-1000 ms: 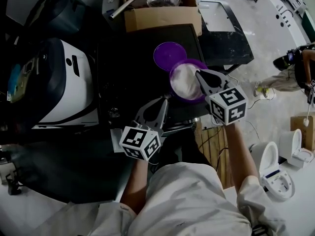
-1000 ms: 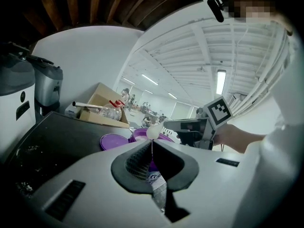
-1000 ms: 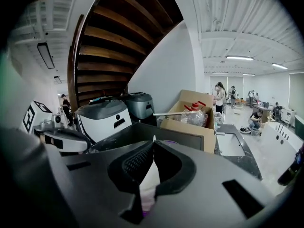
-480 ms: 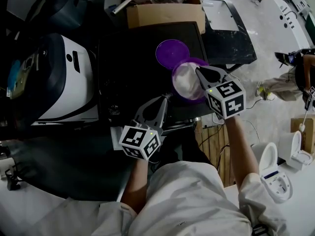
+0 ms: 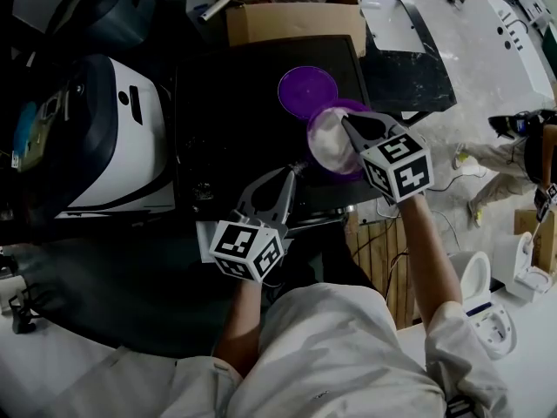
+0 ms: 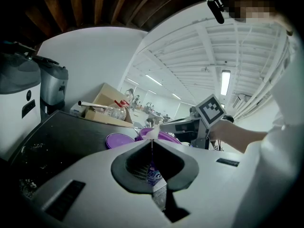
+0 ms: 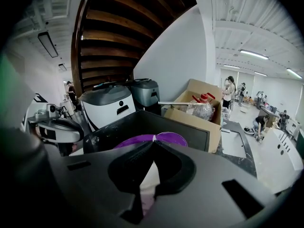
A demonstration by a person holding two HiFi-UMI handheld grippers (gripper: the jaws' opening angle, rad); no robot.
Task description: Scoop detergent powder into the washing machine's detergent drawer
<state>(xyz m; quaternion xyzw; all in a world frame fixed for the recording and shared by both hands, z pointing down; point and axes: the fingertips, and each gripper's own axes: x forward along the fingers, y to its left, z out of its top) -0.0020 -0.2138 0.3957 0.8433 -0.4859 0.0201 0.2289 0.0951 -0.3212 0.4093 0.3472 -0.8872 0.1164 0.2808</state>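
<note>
A purple tub [image 5: 333, 139] of white detergent powder stands on the black top [image 5: 235, 103], its purple lid [image 5: 307, 90] lying beside it. My right gripper [image 5: 345, 120] reaches over the powder, shut on a white scoop [image 7: 148, 177] whose handle fills the gap behind its tips [image 7: 153, 144]. The left gripper [image 5: 294, 171] is shut just left of the tub, and I cannot tell whether it pinches anything. In the left gripper view its tips [image 6: 152, 141] point at the tub [image 6: 165, 136], whose printed label shows through the gap. The washing machine [image 5: 113, 138] stands at the left.
A cardboard box [image 5: 291, 20] with a plastic bottle sits at the back edge of the black top. A dark appliance [image 5: 104, 16] stands behind the washing machine. White fixtures [image 5: 483, 294] lie on the floor at the right, with another person [image 5: 522, 138] further off.
The right gripper has shifted slightly up and left over the tub. The left gripper has stayed where it was.
</note>
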